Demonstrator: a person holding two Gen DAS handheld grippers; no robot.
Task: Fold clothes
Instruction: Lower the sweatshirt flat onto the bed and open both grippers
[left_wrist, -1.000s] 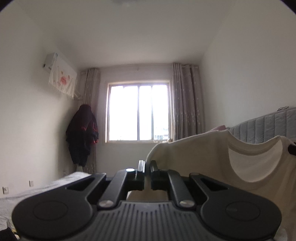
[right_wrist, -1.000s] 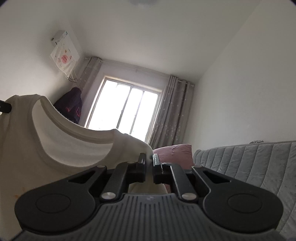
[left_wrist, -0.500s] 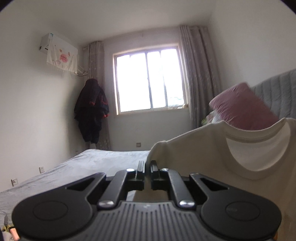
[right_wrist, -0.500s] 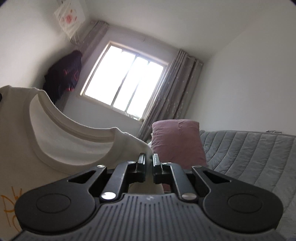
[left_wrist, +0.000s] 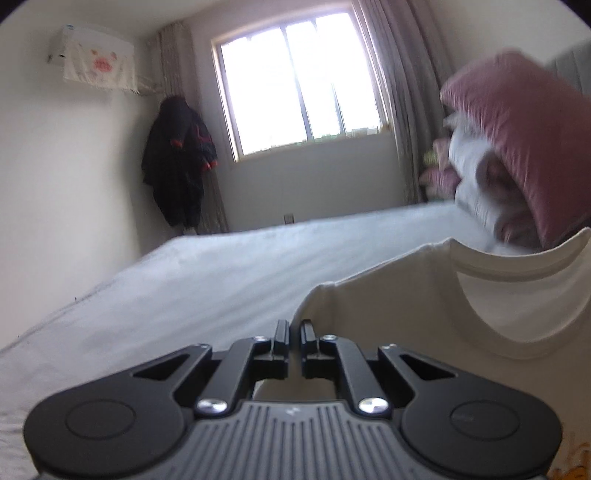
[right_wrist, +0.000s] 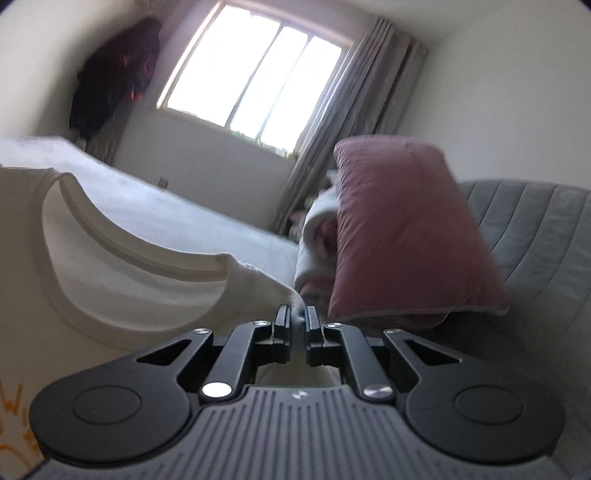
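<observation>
— Between the fingers of the left gripper (left_wrist: 294, 326) there's a corner of the cream T-shirt (left_wrist: 424, 295), pinched at the shoulder seam, with only a thin slot showing between the two black pads.

— And the right gripper (right_wrist: 297, 314)?

— Same story: fingers drawn nearly together, cream cloth bunched right in the gap, the opposite shoulder of the shirt.

— So where does the shirt sit relative to each pair?

— From the left fingers it spreads off to the right, neckline (left_wrist: 517, 266) open and curving upward. From the right fingers it runs away to the left, collar facing up, an orange print (right_wrist: 14, 421) peeking at the lower edge.

— What's beyond the fingertips?

— Ahead of both, the grey bed (left_wrist: 221, 280). Just past the right fingertips, a pink pillow (right_wrist: 406, 229) leans on the grey padded headboard (right_wrist: 535, 236), with bunched pale fabric (right_wrist: 314, 236) beside it. It's blurry, mind.
</observation>
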